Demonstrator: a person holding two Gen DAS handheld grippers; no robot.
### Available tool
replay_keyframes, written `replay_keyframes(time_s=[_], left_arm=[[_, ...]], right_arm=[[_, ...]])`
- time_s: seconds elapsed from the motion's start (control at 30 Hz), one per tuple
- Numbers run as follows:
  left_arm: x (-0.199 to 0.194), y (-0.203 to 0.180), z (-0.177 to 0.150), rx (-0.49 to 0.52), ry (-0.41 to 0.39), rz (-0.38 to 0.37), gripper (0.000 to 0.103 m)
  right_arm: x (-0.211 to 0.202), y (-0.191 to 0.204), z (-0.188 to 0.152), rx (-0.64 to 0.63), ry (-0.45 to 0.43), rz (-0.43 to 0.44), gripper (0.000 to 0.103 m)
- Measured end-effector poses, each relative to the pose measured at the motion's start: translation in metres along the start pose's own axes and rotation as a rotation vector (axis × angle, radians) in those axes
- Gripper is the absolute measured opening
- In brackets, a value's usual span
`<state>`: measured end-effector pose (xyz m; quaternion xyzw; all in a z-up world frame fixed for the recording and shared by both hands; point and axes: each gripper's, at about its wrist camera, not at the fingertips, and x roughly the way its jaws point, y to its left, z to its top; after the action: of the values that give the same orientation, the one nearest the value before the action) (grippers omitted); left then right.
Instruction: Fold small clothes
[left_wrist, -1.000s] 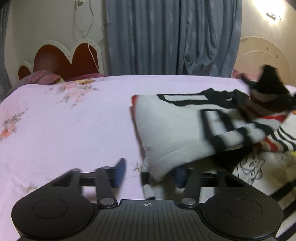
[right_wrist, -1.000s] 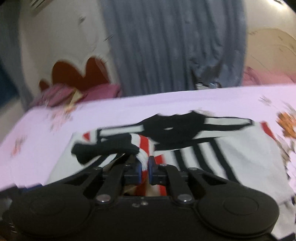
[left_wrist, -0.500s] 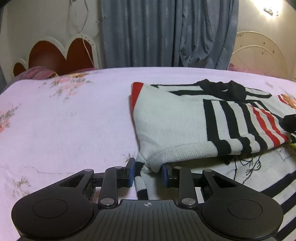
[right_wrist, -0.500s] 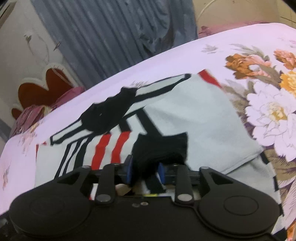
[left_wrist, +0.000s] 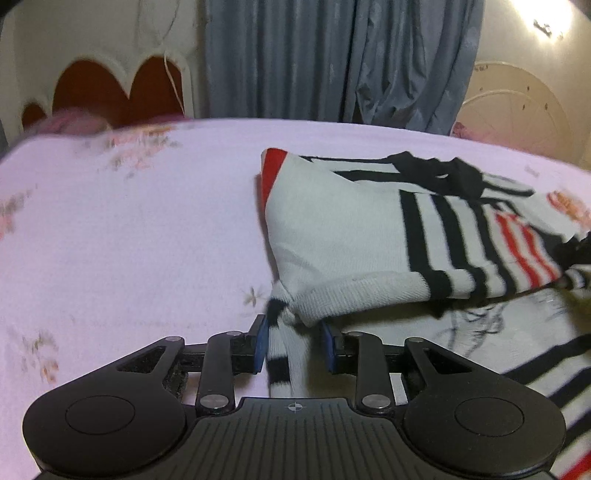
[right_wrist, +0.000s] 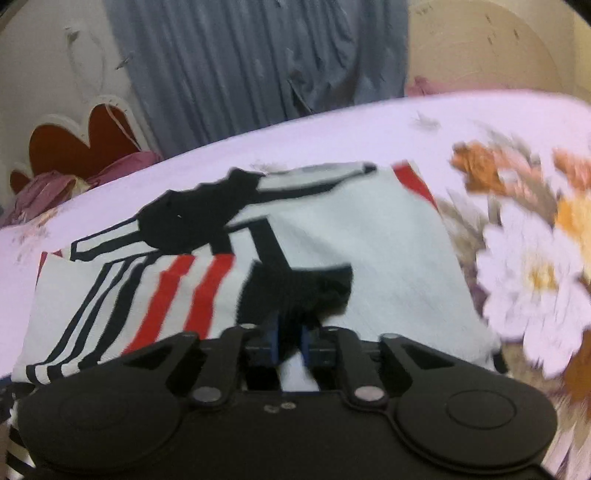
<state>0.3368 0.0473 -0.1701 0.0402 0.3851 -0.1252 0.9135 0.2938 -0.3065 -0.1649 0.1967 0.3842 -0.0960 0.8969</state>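
Left gripper (left_wrist: 295, 341) just reopened, slack around striped sweater (left_wrist: 369, 236) corner; right gripper (right_wrist: 289, 338) closing on its black trim. Sweater on bed (left_wrist: 129, 240), partly folded; further folds pending.

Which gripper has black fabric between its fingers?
The right gripper, its jaws just closing on the sweater's black cuff; the left gripper, jaws just opening, straddles a white, black-banded hem.
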Motion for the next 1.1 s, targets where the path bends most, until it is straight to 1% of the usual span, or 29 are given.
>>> replay_keyframes(time_s=[0.03, 0.07, 0.1, 0.17, 0.23, 0.37, 0.43, 0.47, 0.5, 0.57, 0.63, 0.67, 0.7, 0.73, 0.77, 0.83, 0.9, 0.97, 1.0, 1.03, 1.1], left_arm=[[-0.004, 0.003, 0.000, -0.021, 0.007, -0.024, 0.060], [-0.010, 0.005, 0.000, -0.039, 0.000, -0.034, 0.069], [-0.018, 0.006, 0.002, -0.054, -0.024, -0.034, 0.075], [-0.024, 0.006, 0.010, -0.073, -0.047, -0.047, 0.076], [-0.017, 0.006, 0.021, -0.094, -0.045, -0.059, 0.076], [0.020, 0.012, 0.048, -0.182, -0.035, -0.053, 0.076], [0.043, 0.015, 0.059, -0.216, -0.029, -0.040, 0.076], [0.053, 0.015, 0.063, -0.220, -0.031, -0.033, 0.075], [0.063, 0.016, 0.068, -0.220, -0.036, -0.023, 0.075], [0.079, 0.015, 0.076, -0.215, -0.039, -0.015, 0.075], [0.093, 0.015, 0.083, -0.219, -0.029, -0.025, 0.063], [0.099, 0.017, 0.086, -0.230, -0.028, -0.032, 0.060], [0.103, 0.017, 0.088, -0.240, -0.035, -0.038, 0.051], [0.106, 0.017, 0.091, -0.243, -0.045, -0.045, 0.040], [0.108, 0.017, 0.092, -0.245, -0.055, -0.043, 0.036], [0.110, 0.016, 0.094, -0.245, -0.081, -0.025, 0.016], [0.111, 0.020, 0.092, -0.249, -0.104, -0.005, 0.014], [0.113, 0.026, 0.088, -0.269, -0.121, 0.023, 0.014], [0.116, 0.031, 0.086, -0.286, -0.124, 0.031, 0.014], [0.118, 0.034, 0.085, -0.297, -0.120, 0.026, 0.014], [0.118, 0.031, 0.087, -0.272, -0.116, 0.037, 0.014]], right_arm=[[-0.003, -0.002, 0.001, 0.020, -0.004, 0.011, 0.029], [-0.006, -0.005, 0.003, 0.039, -0.014, 0.026, 0.037], [-0.008, -0.007, 0.005, 0.045, -0.024, 0.035, 0.037], [-0.007, -0.008, 0.008, 0.040, -0.023, 0.038, 0.037], [-0.001, -0.008, 0.008, 0.043, -0.020, 0.040, 0.037], [0.008, -0.008, 0.005, 0.042, -0.009, 0.036, 0.036], [0.010, -0.004, 0.007, 0.024, -0.020, 0.021, 0.027], [0.011, -0.003, 0.009, 0.015, -0.027, 0.014, 0.017], [0.012, -0.003, 0.011, 0.009, -0.034, 0.013, 0.013], [0.015, -0.002, 0.015, 0.000, -0.036, 0.021, 0.010], [0.017, 0.003, 0.018, -0.030, -0.046, 0.023, 0.008], [0.019, 0.007, 0.019, -0.055, -0.052, 0.023, 0.007], [0.020, 0.010, 0.020, -0.077, -0.062, 0.022, 0.007], [0.020, 0.014, 0.020, -0.098, -0.077, 0.020, 0.007], [0.020, 0.016, 0.021, -0.112, -0.093, 0.018, 0.007], [0.015, 0.019, 0.022, -0.139, -0.148, 0.016, 0.006], [0.011, 0.020, 0.023, -0.157, -0.192, 0.005, 0.006], [0.017, 0.016, 0.022, -0.166, -0.199, -0.026, 0.006], [0.027, 0.012, 0.020, -0.171, -0.155, -0.052, 0.006], [0.037, 0.007, 0.018, -0.161, -0.109, -0.058, 0.006], [0.037, 0.004, 0.017, -0.157, -0.105, -0.045, 0.007]])
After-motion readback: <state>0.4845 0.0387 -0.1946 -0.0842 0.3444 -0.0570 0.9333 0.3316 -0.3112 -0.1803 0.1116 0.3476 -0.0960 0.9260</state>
